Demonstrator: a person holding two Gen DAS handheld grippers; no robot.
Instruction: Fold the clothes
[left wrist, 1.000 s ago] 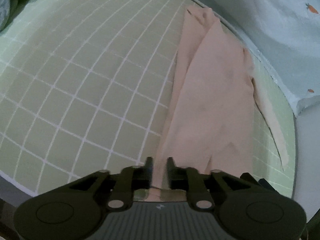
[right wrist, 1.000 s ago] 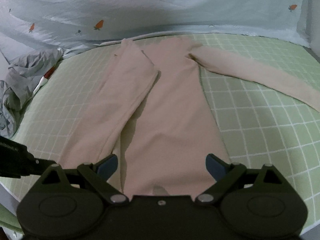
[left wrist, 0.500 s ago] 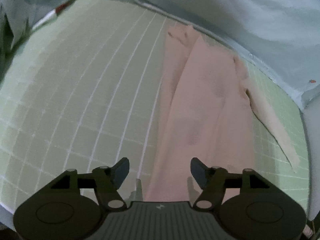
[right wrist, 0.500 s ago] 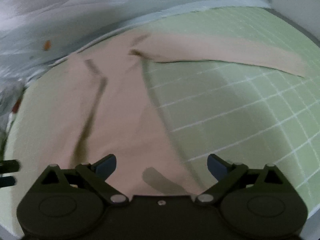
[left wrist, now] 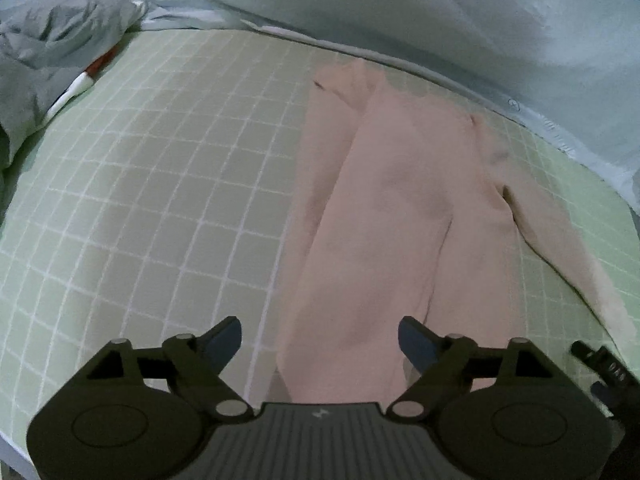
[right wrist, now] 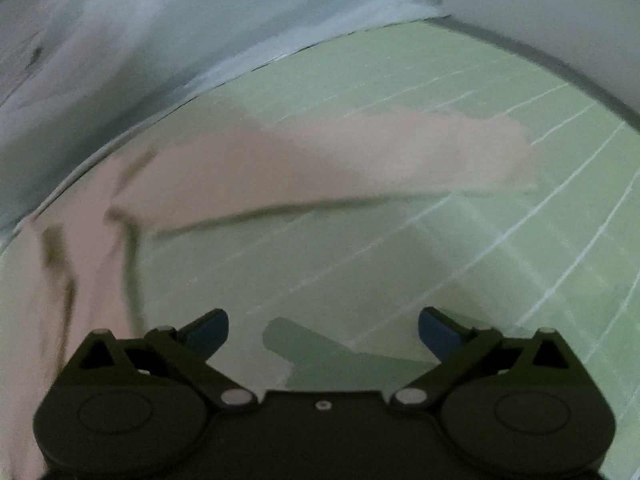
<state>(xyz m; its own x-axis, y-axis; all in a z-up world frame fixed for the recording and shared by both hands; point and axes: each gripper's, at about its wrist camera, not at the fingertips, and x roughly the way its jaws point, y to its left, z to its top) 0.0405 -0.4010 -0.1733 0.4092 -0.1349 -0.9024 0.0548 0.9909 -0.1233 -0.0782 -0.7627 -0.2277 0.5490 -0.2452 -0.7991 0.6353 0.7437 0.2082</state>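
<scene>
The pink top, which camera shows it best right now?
The left wrist view. There the pink top lies sharp on the green checked sheet, body, folded side and one sleeve all visible. The right wrist view is motion-blurred and shows mainly its outstretched sleeve and part of the body.

Matt pink cloth garment (left wrist: 384,216).

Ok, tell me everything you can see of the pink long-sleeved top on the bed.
The pink top is a thin, soft-looking long-sleeved garment lying flat on the green checked sheet. One sleeve is folded in along the body, leaving a long crease; the other sleeve is spread out sideways on the sheet. Its far end lies close to the pale blue carrot-print quilt. Neither gripper holds it.
</scene>
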